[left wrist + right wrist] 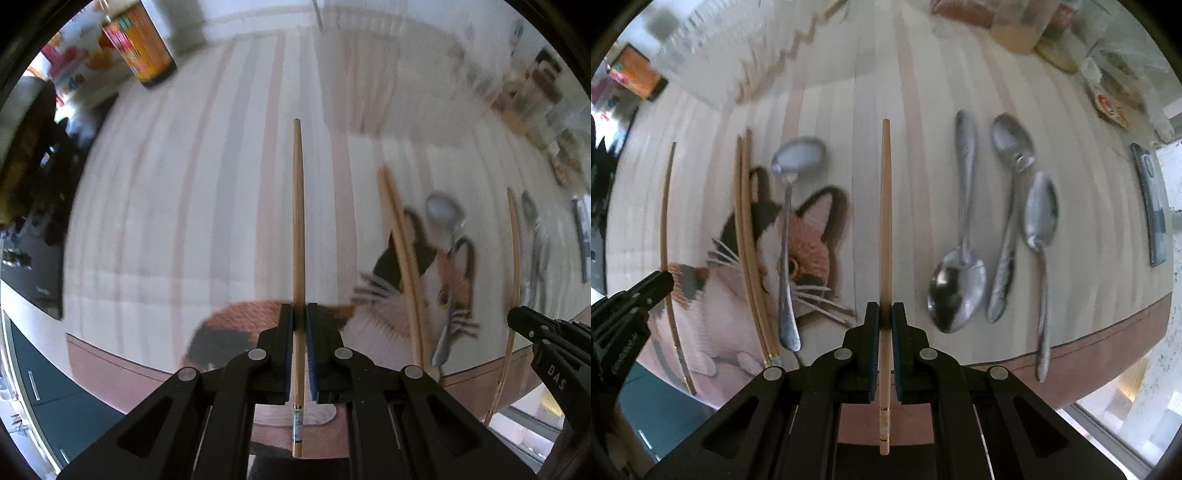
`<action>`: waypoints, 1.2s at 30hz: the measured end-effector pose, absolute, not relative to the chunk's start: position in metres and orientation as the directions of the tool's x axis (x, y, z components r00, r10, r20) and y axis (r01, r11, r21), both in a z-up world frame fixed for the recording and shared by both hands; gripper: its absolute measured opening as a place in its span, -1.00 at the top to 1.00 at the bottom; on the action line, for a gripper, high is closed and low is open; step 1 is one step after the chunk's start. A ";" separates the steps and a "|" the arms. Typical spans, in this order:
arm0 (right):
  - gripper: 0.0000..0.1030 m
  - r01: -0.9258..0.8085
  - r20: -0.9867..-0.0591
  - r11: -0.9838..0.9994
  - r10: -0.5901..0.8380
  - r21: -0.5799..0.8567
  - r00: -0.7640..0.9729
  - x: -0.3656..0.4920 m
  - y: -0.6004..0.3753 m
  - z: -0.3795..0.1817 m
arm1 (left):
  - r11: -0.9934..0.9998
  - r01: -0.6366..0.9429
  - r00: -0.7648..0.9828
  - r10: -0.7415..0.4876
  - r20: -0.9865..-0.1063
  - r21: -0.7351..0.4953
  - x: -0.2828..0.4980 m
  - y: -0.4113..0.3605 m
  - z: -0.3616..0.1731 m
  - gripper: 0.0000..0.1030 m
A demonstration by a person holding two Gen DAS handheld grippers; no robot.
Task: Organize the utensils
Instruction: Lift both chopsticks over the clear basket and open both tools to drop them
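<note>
My left gripper [299, 317] is shut on a wooden chopstick [298, 221] that points straight ahead above the striped cloth. My right gripper [885, 314] is shut on another wooden chopstick [885, 221], also pointing ahead. In the right wrist view a pair of chopsticks [750, 251] and a metal spoon [788, 236] lie on the cat picture [809, 251]. Three metal spoons lie to the right: a large one [960, 258], a middle one [1008, 229] and a thin one [1041, 236]. The left gripper's tip [650, 288] shows at the left, its chopstick [666, 258] beside it.
A striped tablecloth [184, 206] with a pink border covers the table. An orange box [144, 48] stands at the far left. Jars and packets [1027, 26] line the far right side. A dark flat object [1150, 206] lies near the right edge.
</note>
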State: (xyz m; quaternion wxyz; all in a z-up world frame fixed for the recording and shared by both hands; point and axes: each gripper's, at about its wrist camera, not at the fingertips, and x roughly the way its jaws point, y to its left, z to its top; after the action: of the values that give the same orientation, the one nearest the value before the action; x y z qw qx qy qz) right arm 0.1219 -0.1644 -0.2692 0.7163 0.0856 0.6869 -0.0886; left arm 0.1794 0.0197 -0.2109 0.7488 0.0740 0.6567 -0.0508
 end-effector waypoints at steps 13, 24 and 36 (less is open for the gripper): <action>0.87 0.235 -0.956 0.962 0.066 0.137 0.286 0.168 -0.192 -0.138 | 0.981 0.173 0.360 -0.144 -0.922 -0.086 0.235 0.021 -0.067 0.92; 0.88 0.189 -0.922 0.960 0.126 0.206 0.366 0.316 -0.211 -0.093 | 0.955 0.214 0.269 -0.259 -0.928 -0.205 0.366 -0.022 -0.057 0.92; 0.86 0.205 -0.967 0.965 0.118 0.165 0.225 0.421 -0.211 -0.151 | 0.966 0.167 0.084 -0.213 -0.973 -0.197 0.438 -0.036 -0.125 0.86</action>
State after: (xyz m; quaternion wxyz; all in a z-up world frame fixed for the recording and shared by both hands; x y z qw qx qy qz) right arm 0.4214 -0.2108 -0.1511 0.7716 0.1297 0.6220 -0.0282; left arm 0.4379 -0.0360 -0.1253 0.7360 -0.0173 0.6643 -0.1294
